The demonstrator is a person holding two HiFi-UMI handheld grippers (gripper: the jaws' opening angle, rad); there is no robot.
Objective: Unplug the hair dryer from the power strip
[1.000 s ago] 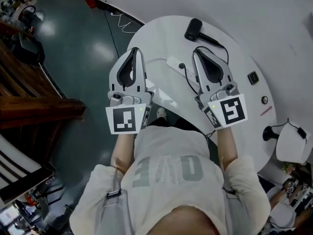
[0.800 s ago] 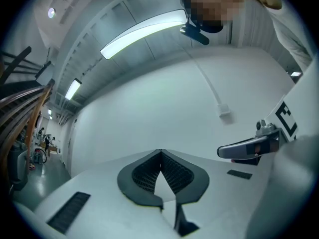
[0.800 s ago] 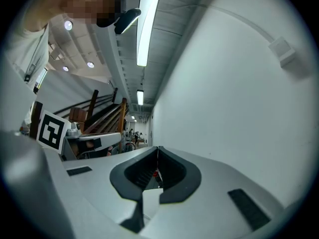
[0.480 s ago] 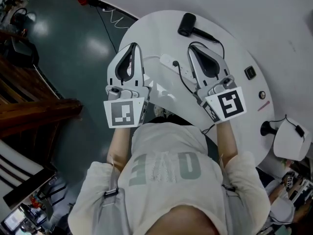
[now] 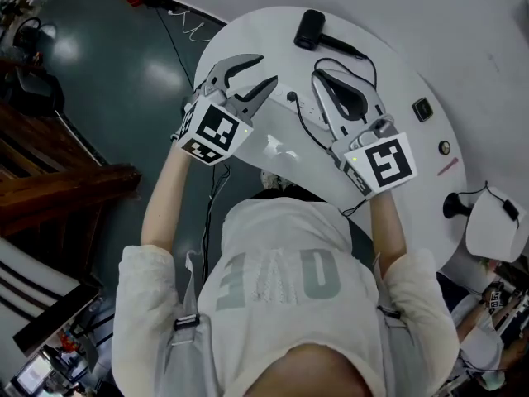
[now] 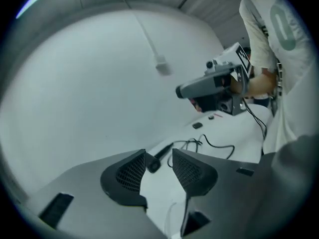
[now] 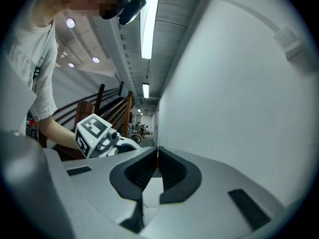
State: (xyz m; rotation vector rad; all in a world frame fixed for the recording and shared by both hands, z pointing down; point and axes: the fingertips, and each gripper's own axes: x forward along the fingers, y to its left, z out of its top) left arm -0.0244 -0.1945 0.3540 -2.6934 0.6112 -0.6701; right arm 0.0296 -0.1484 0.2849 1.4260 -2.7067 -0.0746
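Observation:
The black hair dryer [image 5: 310, 30] lies at the far side of the round white table [image 5: 413, 164]. Its black cable [image 5: 318, 143] loops to a black plug [image 5: 294, 98] set in the white power strip [image 5: 302, 110]. My left gripper [image 5: 263, 70] hangs over the table's left part, rolled on its side. Its jaws have just been opening and hold nothing. In the left gripper view the hair dryer [image 6: 153, 164] shows far off through the gap of the left gripper [image 6: 158, 156]. My right gripper [image 5: 318, 74] is shut and empty, just right of the strip, and its closed tips [image 7: 157, 153] face a bare wall.
A small black box [image 5: 426, 108] and a round knob [image 5: 445, 147] sit on the table's right part. A white seat [image 5: 488, 238] stands to the right. Wooden stairs [image 5: 50, 180] and dark floor [image 5: 124, 73] lie to the left.
The left gripper has swung forward and left, rolled onto its side, and its jaws have opened. The right gripper has barely shifted and stays shut.

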